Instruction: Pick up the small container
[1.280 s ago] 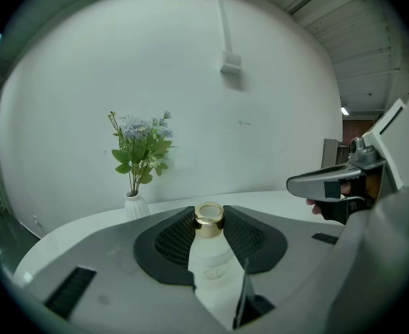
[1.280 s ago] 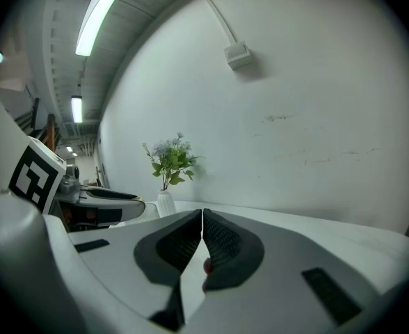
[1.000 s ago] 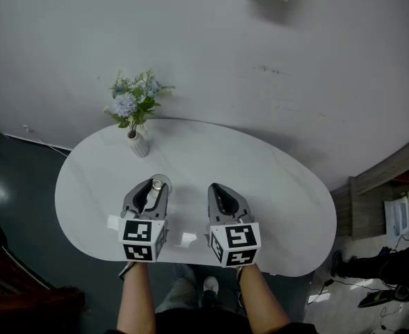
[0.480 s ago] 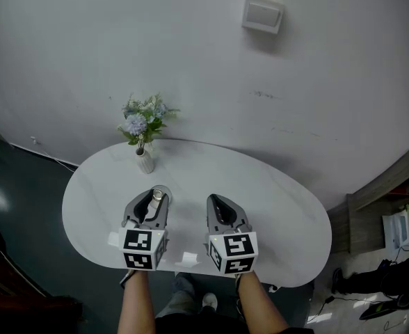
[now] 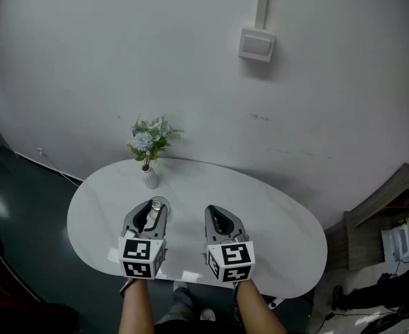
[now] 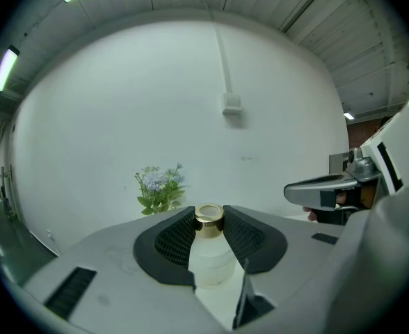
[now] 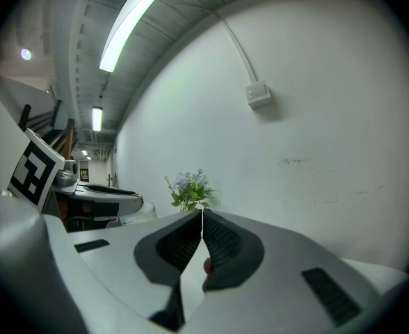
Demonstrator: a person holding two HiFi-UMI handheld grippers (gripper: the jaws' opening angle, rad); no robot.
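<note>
Small container [image 6: 210, 259]: a squat little bottle with a frosted, milky-clear body and a shiny gold ring cap [image 6: 209, 218], standing upright. It sits between the jaws of the left gripper [image 5: 154, 206], whose black ribbed pads [image 6: 173, 239] pinch it on both sides at the neck and shoulder, with the cap level with the jaw tips. In the head view the bottle hangs over the near half of the white oval counter [image 5: 274, 221]; whether its base is clear of the surface cannot be told. The right gripper [image 7: 202, 214] is just beside the left, its jaws pressed together with nothing in them. A small white vase [image 5: 149, 178] of pale blue flowers [image 5: 151, 134] stands at the counter's far edge, well apart from the bottle.
</note>
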